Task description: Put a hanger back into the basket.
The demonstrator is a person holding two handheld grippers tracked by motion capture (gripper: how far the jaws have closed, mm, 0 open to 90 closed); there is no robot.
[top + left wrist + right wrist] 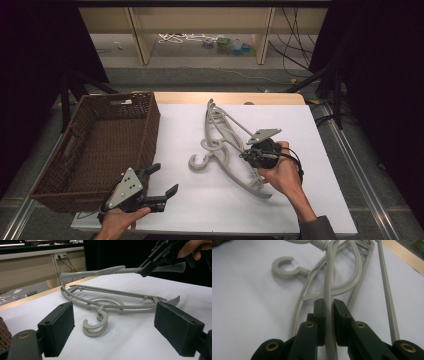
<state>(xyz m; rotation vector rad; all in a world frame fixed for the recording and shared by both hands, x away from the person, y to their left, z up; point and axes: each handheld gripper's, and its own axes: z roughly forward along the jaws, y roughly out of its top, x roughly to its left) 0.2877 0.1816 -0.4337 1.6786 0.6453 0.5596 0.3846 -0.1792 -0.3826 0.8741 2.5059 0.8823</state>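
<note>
Grey plastic hangers [216,131] lie in a loose pile on the white table top [305,135]. My right gripper [245,156] is shut on the thin arm of one hanger [329,277], which runs straight between its pads. In the left gripper view that hanger [100,272] hangs tilted above the others, held by the right gripper [146,270]. Two hooks [96,323] of the lying hangers curl toward my left gripper [115,332]. The left gripper [166,178] is open and holds nothing, near the table's front left.
A brown wicker basket [150,117] stands at the left of the table, next to the left gripper. A wooden strip [225,97] edges the table's far side. Shelving and cables are on the floor beyond.
</note>
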